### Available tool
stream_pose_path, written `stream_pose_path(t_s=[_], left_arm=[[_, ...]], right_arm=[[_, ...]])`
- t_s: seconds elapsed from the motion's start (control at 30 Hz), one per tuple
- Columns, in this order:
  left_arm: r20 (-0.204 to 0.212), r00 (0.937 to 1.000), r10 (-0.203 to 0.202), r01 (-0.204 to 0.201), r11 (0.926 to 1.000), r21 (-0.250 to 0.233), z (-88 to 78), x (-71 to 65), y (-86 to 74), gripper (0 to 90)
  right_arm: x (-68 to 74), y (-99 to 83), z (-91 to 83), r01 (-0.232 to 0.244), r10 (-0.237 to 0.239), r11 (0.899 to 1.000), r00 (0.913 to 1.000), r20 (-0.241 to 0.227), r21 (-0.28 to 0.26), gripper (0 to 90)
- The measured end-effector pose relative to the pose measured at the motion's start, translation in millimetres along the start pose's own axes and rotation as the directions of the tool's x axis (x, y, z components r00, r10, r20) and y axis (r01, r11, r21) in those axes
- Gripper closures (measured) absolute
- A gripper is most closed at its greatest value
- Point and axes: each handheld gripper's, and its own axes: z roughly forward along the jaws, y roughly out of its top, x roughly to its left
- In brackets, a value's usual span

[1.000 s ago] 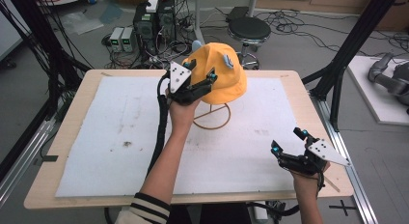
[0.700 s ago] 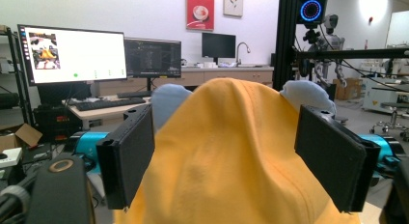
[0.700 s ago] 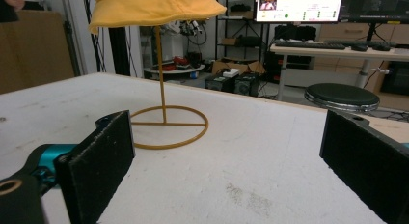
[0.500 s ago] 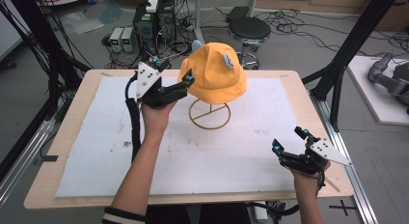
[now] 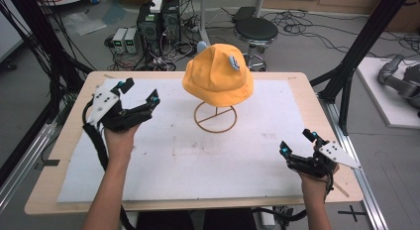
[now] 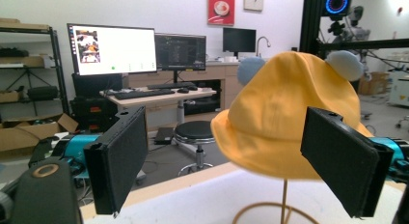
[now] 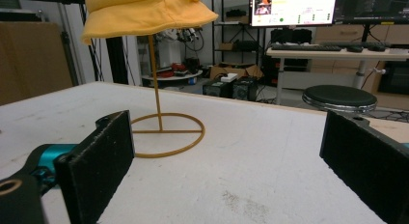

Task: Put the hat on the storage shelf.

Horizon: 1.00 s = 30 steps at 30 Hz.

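Both tongs (image 5: 138, 91) (image 5: 298, 142) agape, apart

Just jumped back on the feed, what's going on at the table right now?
A person holds a set of tongs in each hand over a white-topped wooden table. A yellow fabric bucket hat sits on a thin gold wire stand near the table's far edge. The left tongs are open and empty, left of the hat and clear of it. The right tongs are open and empty too, near the table's front right corner.
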Motion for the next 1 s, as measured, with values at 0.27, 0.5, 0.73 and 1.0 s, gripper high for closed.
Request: stream_pose_path(t_s=[0.27,0.5,0.73,1.0], left_arm=[[-0.06,0.9977,-0.032,0.032,0.9994,0.01,-42.9,21.7,-23.4,14.5],[-0.105,0.9944,-0.006,0.007,1.0,0.002,-76.4,31.8,-37.7,14.5],[-0.133,0.9907,0.029,-0.031,0.9994,-0.014,-105.1,31.9,-44.5,14.5],[-0.17,0.9849,0.034,-0.04,0.9986,-0.034,-118.0,30.7,-55.4,14.7]], right_arm=[[-3.5,-0.1,-3.1,-0.01,0.01,1.0,0.9999,0.013,-0.006,4.6],[-5.9,0.2,-6.2,-0.011,0.011,1.0,0.9997,0.022,-0.016,4.6],[-8.4,-0.7,-7.0,-0.024,0.024,0.999,0.9992,0.032,-0.022,4.6],[-8.4,-3.4,-3.7,-0.003,0.003,1.0,0.9993,0.036,-0.008,4.6]])
